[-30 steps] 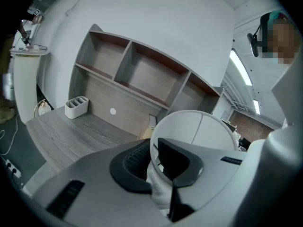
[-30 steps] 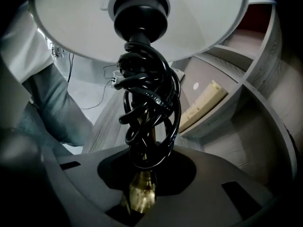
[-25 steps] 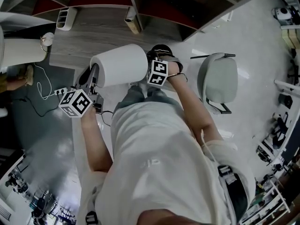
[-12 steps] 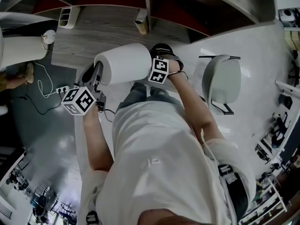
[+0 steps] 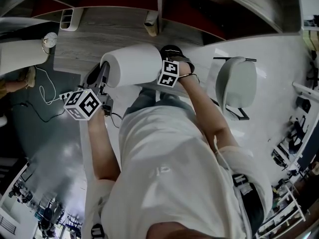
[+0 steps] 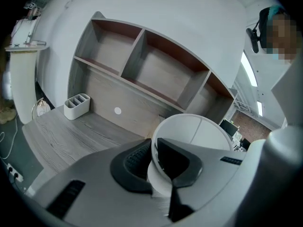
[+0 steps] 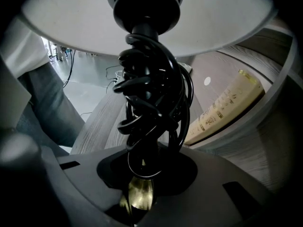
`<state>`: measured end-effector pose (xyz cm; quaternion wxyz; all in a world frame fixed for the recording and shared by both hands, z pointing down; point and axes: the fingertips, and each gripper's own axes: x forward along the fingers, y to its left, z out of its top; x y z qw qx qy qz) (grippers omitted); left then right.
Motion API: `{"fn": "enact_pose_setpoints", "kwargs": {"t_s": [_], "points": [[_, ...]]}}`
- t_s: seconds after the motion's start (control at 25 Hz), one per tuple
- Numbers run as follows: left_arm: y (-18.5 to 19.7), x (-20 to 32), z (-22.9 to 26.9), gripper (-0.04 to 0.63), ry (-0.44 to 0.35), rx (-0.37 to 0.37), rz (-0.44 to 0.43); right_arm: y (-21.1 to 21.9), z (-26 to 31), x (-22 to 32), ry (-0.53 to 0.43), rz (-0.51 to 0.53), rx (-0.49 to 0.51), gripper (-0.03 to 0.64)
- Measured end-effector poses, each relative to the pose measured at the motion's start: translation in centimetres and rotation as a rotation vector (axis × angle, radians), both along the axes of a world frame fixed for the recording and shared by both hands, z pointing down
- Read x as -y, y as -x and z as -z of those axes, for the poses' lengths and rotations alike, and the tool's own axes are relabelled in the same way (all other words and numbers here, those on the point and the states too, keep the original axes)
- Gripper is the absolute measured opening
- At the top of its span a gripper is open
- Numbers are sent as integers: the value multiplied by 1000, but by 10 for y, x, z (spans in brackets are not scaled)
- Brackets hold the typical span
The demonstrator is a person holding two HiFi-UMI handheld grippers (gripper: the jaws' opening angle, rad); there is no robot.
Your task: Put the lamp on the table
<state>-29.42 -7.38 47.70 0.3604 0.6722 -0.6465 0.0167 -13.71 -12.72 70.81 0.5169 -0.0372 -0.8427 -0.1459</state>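
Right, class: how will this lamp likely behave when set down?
The lamp is probably top-heavy and apt to tip: a wide shade on a thin stem. The shade's thin rim, pinched in the left gripper, likely dents easily. The coiled cord may slip loose.

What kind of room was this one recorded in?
Probably an office or study-style workspace: a wood-grain desk with open shelf compartments above it, a white desk organiser on top, and a grey chair on a glossy floor.

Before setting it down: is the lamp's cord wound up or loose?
Wound up: the black cord is looped around the lamp's stem.
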Motion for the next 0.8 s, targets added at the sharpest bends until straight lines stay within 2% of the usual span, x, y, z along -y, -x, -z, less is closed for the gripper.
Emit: {"fn": "enact_pose_setpoints", "kwargs": {"t_s": [0.6, 0.8], "points": [[-31, 20, 20, 51, -28, 21, -6, -24, 12, 15, -16, -36, 30, 285], [-43, 26, 24, 51, -24, 51, -17, -42, 21, 20, -23, -57, 42, 295]]}}
